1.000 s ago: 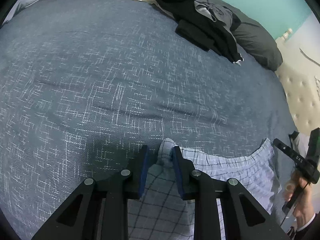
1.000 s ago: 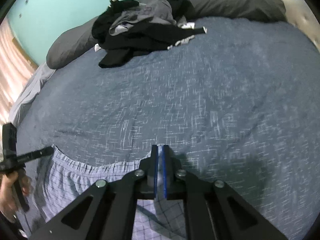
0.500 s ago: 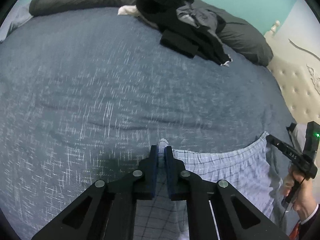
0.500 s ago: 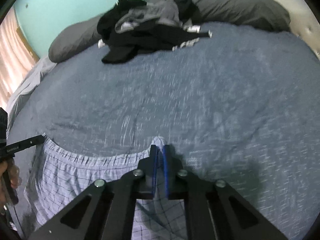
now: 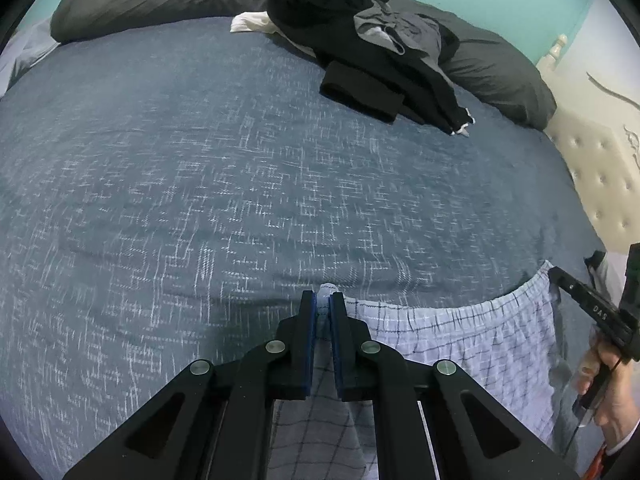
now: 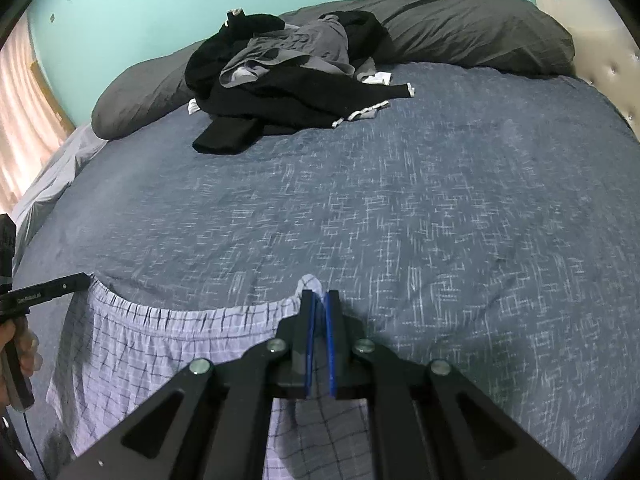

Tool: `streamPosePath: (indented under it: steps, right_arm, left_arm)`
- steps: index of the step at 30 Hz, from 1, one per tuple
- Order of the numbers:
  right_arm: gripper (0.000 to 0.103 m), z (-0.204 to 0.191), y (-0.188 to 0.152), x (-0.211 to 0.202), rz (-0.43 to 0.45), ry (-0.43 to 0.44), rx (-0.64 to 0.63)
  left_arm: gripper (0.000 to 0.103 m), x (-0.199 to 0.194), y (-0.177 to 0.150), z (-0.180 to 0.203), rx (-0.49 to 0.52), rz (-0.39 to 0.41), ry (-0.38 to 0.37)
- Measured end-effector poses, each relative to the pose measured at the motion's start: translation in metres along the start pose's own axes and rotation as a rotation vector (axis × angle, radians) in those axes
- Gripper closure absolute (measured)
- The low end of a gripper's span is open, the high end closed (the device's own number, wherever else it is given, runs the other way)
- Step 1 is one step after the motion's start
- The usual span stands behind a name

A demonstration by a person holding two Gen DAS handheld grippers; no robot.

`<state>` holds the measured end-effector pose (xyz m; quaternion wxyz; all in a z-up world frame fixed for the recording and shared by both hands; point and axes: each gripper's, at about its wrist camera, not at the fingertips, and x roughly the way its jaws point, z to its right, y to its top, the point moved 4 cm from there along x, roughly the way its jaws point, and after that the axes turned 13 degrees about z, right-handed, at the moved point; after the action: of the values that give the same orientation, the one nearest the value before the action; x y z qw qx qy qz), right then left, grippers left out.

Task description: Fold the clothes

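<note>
The left gripper (image 5: pixel 323 298) is closed narrow on 1 corner of the waistband of the checked shorts (image 5: pixel 460 344), and a small bit of cloth sticks out above its 2 blue pads. The right gripper (image 6: pixel 319 298) is also closed narrow, on the other corner of the same waistband, with a little cloth showing past its tips. The shorts are light blue with thin dark lines. The gathered waistband runs between the 2 grippers in a curve, and the rest of the cloth hangs down toward the person, at the near edge of the bed.

In the left view, the person's right hand (image 5: pixel 608 380) is visible at the right border around the black handle of the other tool. In the right view, the left hand (image 6: pixel 18 354) is at the left border.

The blue blanket (image 5: pixel 240 168) with a pattern of white lines covers the bed. At the far side lies a pile of dark clothes (image 6: pixel 288 80), black and grey, partly on the grey pillows (image 6: pixel 472 28). Behind them is a green wall (image 6: pixel 140 8).
</note>
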<state>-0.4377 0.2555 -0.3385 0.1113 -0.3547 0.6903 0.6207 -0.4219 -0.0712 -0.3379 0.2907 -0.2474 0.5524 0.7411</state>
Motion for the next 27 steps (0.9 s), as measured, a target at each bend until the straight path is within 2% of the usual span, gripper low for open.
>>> streamPosePath:
  steps: [9,15,17,19,20,21,24,27]
  right_arm:
    - [0.099,0.007,-0.003,0.025,-0.041,-0.002,-0.008]
    - [0.095,0.014,-0.005,0.025,-0.049,0.036,0.036]
    - [0.089,0.022,-0.003,0.020,-0.056,0.040,0.091]
    - [0.079,0.031,0.002,0.008,-0.030,0.048,0.142]
    - [0.073,0.038,0.005,-0.002,-0.007,0.057,0.168]
    - [0.072,0.046,0.008,-0.013,0.014,0.057,0.191]
    - [0.072,0.063,0.007,-0.040,0.031,0.060,0.216]
    - [0.072,0.069,-0.008,-0.064,-0.002,0.051,0.165]
  left_arm:
    - [0.096,0.017,-0.001,0.001,0.018,-0.021,0.013]
    - [0.094,0.020,-0.009,-0.003,0.004,-0.042,0.005]
    - [0.091,0.014,-0.007,-0.005,-0.020,-0.039,-0.016]
    - [0.083,0.006,-0.005,-0.009,-0.045,-0.033,-0.035]
    - [0.074,-0.001,-0.004,-0.011,-0.058,-0.027,-0.044]
    - [0.068,-0.007,-0.002,-0.013,-0.070,-0.021,-0.052]
    - [0.067,-0.034,-0.005,-0.017,-0.070,0.006,-0.066]
    - [0.067,-0.060,-0.018,-0.019,-0.028,0.026,-0.042]
